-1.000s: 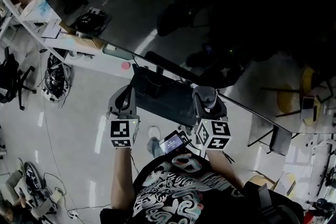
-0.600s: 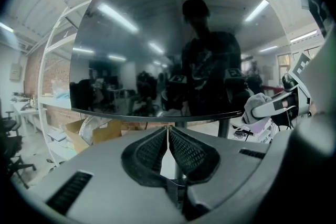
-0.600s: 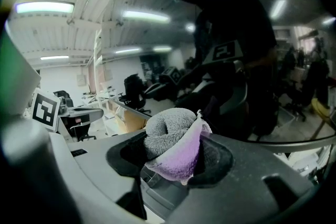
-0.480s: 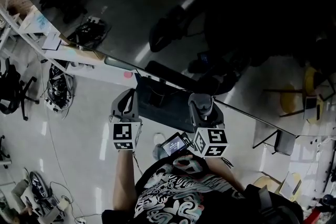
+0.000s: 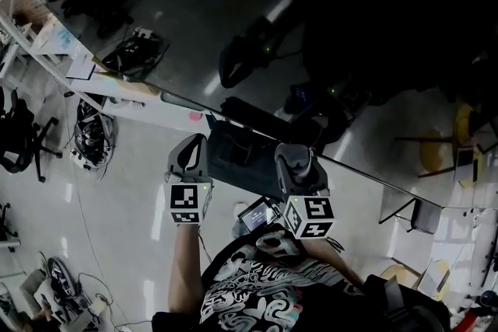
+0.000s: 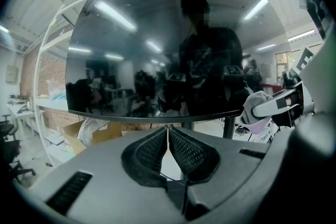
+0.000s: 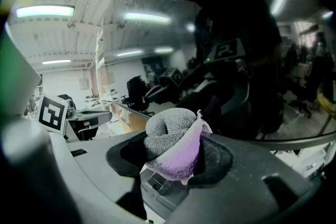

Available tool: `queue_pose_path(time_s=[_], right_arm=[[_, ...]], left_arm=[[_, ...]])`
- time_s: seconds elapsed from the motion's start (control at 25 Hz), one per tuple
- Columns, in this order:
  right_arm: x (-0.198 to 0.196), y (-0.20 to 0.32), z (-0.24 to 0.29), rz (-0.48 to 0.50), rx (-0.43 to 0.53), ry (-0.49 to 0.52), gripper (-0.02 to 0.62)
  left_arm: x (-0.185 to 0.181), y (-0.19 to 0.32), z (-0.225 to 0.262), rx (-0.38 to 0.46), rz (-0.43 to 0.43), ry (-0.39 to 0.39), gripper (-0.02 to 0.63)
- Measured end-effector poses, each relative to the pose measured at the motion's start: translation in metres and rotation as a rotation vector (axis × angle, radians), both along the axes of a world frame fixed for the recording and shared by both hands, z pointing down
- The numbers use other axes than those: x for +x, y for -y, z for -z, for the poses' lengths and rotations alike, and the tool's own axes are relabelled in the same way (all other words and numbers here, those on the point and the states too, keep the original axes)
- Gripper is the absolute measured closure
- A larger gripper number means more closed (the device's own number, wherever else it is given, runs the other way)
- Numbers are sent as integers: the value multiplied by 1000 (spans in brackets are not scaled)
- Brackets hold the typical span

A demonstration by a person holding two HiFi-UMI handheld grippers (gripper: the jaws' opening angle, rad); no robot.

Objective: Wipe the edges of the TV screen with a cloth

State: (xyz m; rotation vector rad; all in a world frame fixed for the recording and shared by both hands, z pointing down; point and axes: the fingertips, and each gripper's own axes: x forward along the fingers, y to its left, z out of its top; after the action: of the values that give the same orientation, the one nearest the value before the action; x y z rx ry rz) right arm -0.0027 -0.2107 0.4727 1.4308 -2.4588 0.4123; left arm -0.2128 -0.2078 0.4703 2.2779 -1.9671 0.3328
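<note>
The TV screen (image 5: 327,35) is a big dark glossy panel filling the upper right of the head view; its lower edge (image 5: 257,120) runs diagonally just above both grippers. In the left gripper view the TV screen (image 6: 157,44) reflects a person, with its bottom edge (image 6: 157,116) a little beyond the jaws. My left gripper (image 5: 187,157) (image 6: 168,136) is shut with nothing between its pads. My right gripper (image 5: 289,163) (image 7: 176,147) is shut on a folded grey and purple cloth (image 7: 173,139), held close to the screen's lower edge; the cloth (image 6: 256,107) also shows at the right of the left gripper view.
A white shelf unit (image 5: 47,35) with boxes and papers stands at the upper left. Cable bundles (image 5: 89,138) lie on the pale floor below it. A yellow stool (image 5: 440,148) and a folded stand (image 5: 412,210) sit at the right. The TV's stand pole (image 6: 229,126) drops below the screen.
Both grippers have drifted a little downward in the head view, the right one also leftward, staying just under the screen's lower edge. The cloth stays clamped.
</note>
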Motion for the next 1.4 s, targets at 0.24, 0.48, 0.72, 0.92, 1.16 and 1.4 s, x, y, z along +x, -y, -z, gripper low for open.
queue_pose_path(time_s=[0.24, 0.48, 0.72, 0.92, 1.16, 1.4], right_arm=[[-28, 13, -4, 1, 7, 13, 362], [-43, 13, 0, 5, 9, 27, 362], [-77, 30, -12, 19, -12, 45, 362], [-68, 28, -9, 14, -11, 69, 362], [-89, 31, -13, -17, -24, 99, 362], [-94, 28, -5, -61, -57, 117, 362]], left_arm=[[-19, 18, -4, 8, -9, 3, 581], [-32, 25, 1, 14, -6, 7, 581], [-57, 38, -2, 14, -18, 10, 581], [-43, 33, 6, 19, -30, 21, 581], [-61, 32, 6, 28, -64, 13, 581], [-71, 29, 14, 24, -114, 8, 581]])
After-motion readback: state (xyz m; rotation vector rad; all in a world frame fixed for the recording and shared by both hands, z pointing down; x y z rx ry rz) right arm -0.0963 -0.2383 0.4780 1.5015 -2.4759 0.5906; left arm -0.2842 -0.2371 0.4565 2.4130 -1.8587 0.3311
